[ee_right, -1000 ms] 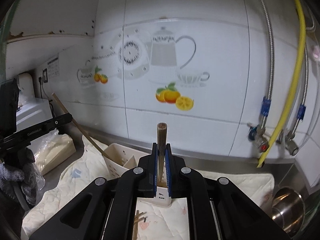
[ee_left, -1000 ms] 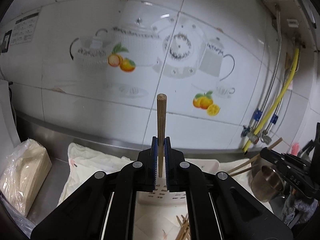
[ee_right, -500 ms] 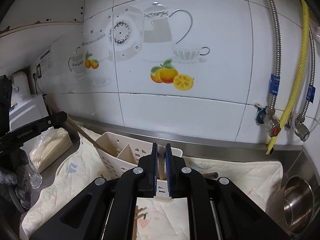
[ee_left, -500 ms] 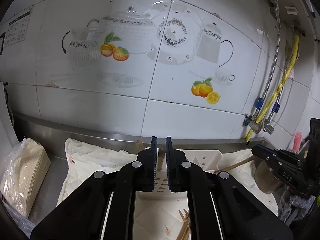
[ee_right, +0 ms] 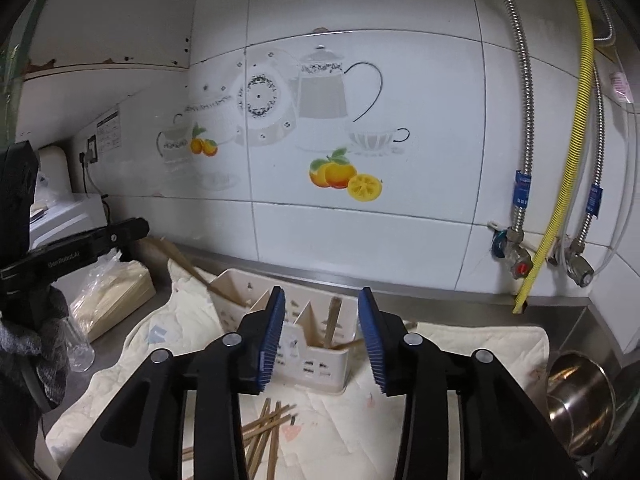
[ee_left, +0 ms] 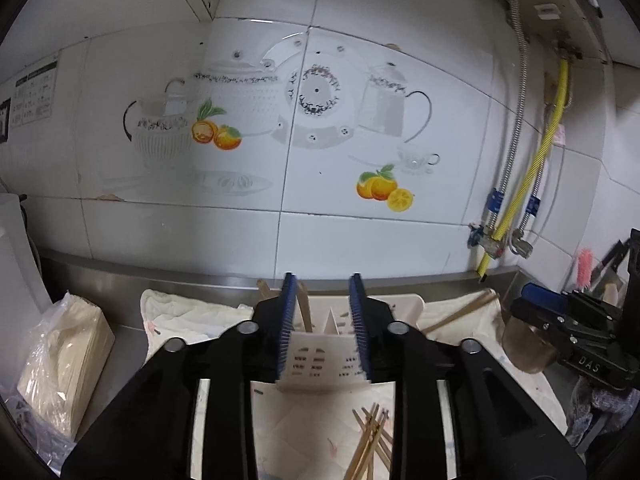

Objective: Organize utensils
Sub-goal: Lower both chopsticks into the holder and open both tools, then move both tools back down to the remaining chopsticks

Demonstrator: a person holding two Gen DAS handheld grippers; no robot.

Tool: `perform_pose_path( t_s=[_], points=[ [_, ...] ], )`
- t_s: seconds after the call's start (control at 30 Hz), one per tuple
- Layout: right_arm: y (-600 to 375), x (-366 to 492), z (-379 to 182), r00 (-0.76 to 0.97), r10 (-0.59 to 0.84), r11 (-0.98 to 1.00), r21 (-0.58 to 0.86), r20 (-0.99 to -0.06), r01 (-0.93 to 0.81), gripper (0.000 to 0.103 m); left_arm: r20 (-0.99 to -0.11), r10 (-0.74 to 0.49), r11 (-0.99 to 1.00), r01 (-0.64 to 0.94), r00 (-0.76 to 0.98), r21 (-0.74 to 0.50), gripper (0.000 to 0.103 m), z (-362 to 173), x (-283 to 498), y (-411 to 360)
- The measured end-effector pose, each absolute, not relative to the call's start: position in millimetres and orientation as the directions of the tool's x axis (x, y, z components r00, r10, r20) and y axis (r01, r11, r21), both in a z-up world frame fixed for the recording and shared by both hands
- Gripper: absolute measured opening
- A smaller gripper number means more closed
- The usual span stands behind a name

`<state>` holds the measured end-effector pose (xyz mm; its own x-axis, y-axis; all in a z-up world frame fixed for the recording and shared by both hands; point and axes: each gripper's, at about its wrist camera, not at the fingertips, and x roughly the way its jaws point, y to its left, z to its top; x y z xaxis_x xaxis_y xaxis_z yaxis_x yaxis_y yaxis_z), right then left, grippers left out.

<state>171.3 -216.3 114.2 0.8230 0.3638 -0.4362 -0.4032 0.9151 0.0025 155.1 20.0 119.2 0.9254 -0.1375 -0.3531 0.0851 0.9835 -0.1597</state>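
A cream plastic utensil holder with divided compartments stands on a pale cloth. Wooden chopsticks stand in it: one in a left compartment, one in a right compartment. Several loose chopsticks lie on the cloth in front of it. My left gripper is open and empty just above the holder. My right gripper is open and empty above the holder's right side. The left gripper also shows at the left of the right wrist view, the right gripper at the right of the left wrist view.
The cloth covers a steel counter against a tiled wall. A steel cup stands at the right. A plastic bag of beige stuff lies at the left. Pipes and valves hang at the right wall.
Both grippers held a chopstick upright a second ago. They lowered over the holder, then opened; the chopsticks now stand in the holder's compartments.
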Motion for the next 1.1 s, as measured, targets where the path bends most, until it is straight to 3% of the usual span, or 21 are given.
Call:
perform_pose_path(
  t_s=[0.33, 0.8, 1.1],
  points=[
    [-221, 125, 75, 0.789, 0.373, 0.910, 0.028, -0.487, -0.413, 0.045, -0.433, -0.175, 0.983, 0.132, 0.884, -0.128, 0.030, 81, 112, 9],
    [-227, 95, 8, 0.712, 0.373, 0.913, 0.096, -0.595, -0.397, 0.045, -0.649, -0.216, 0.975, 0.197, 0.729, -0.103, 0.029, -21, 80, 6],
    [-232, 81, -25, 0.667, 0.363, 0.916, 0.119, -0.651, -0.383, 0.045, -0.744, -0.247, 0.959, 0.265, 0.621, -0.098, 0.013, -66, 85, -3]
  ],
)
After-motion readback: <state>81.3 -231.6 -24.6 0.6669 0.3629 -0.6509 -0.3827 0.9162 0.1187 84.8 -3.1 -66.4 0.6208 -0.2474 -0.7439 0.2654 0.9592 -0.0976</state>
